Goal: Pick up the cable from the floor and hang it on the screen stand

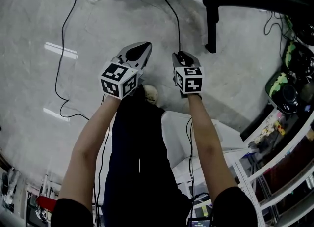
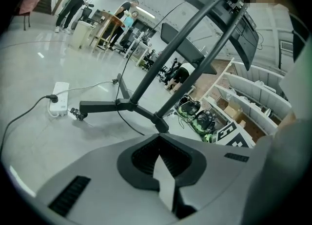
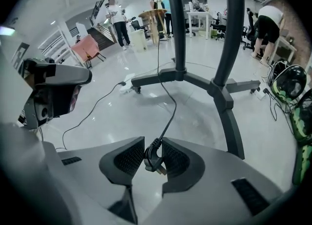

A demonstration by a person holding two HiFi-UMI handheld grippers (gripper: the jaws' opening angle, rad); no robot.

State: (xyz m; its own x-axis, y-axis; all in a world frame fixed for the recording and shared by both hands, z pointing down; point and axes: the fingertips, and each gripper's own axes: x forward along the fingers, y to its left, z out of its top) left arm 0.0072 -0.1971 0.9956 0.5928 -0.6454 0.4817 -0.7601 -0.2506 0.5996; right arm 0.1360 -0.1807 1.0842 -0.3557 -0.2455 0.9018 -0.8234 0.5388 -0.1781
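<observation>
1. Black screen stand [image 3: 220,95] rises just ahead of both grippers; its splayed legs could snag any slack, I judge.
2. Dark cable [image 3: 175,108] runs forward from the right gripper [image 3: 153,146], which is clamped on the plug [image 3: 152,163]; a tug might pull it free.
3. Left gripper [image 2: 159,143], jaws closed on nothing, offers no backup hold.

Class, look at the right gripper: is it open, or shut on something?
Shut. The right gripper pinches the cable by its black plug, which sits tight between the jaws.
</observation>
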